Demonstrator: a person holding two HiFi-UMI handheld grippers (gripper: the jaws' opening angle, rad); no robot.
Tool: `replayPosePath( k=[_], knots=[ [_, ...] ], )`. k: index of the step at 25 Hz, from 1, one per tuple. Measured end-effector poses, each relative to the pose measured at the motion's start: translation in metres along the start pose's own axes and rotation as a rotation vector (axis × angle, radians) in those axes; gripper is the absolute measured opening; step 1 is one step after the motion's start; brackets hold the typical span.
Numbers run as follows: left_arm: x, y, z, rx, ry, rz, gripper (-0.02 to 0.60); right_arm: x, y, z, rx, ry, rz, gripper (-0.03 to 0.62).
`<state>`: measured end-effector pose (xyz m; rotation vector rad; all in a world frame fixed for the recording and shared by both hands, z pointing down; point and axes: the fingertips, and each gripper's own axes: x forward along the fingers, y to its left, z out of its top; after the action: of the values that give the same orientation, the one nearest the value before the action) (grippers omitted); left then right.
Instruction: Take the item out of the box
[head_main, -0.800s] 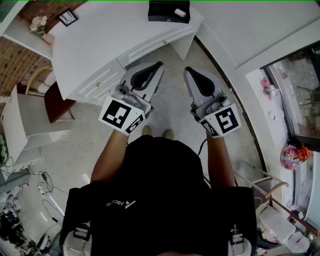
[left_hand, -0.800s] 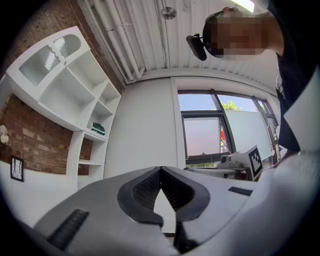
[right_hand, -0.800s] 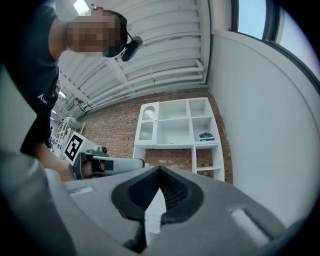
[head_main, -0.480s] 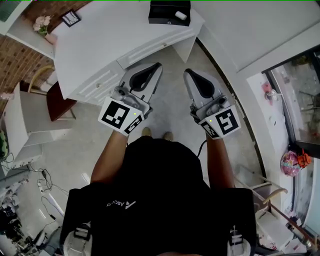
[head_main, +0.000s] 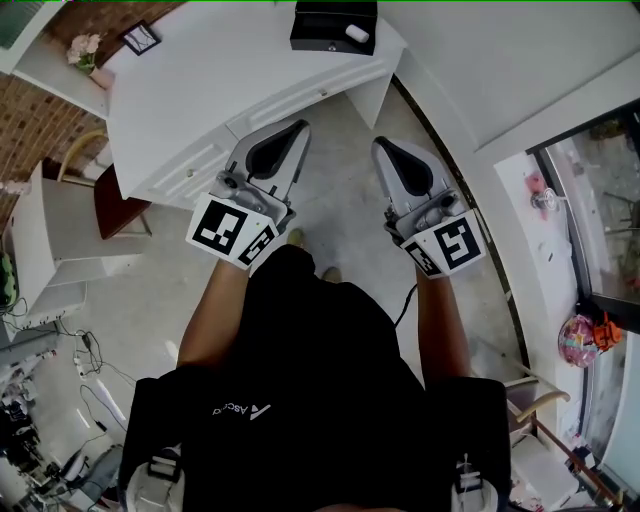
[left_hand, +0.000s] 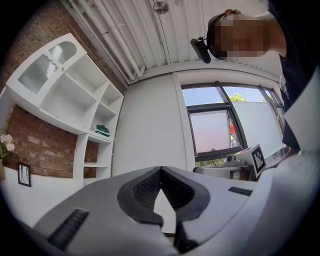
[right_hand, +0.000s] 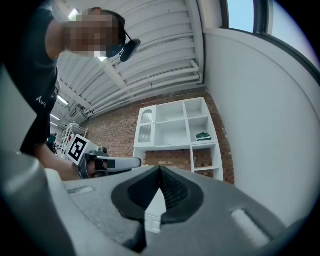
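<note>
A black open box stands on the far edge of the white desk, with a small white item lying inside it. My left gripper is held just before the desk's drawer front. Its jaws are shut with nothing between them. My right gripper hangs over the floor beside the desk's corner, also shut and empty. Both are well short of the box. In the left gripper view the left gripper points up at a wall and window. In the right gripper view the right gripper points at a brick wall.
A picture frame and pink flowers sit on the desk's left end. A chair stands left of the desk. Cables lie on the floor at left. A white shelf unit stands against the brick wall.
The left gripper has moved forward and up toward the desk front. The right gripper has shifted slightly forward. One foot has stepped ahead.
</note>
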<state>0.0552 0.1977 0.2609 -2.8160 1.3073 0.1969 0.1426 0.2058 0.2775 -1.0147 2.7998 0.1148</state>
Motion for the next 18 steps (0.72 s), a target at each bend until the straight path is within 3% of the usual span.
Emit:
replayPosePath(
  k=[9,18],
  knots=[
    [0.041,0.044,-0.011,0.008,-0.018,0.008,-0.002,0.038,-0.043,-0.021,-0.028,0.036,0.009,0.000],
    [0.126,0.150,-0.031,0.018,-0.029,-0.007,-0.002,0.143,-0.129,-0.058,-0.073,0.146,-0.006,0.000]
  ],
)
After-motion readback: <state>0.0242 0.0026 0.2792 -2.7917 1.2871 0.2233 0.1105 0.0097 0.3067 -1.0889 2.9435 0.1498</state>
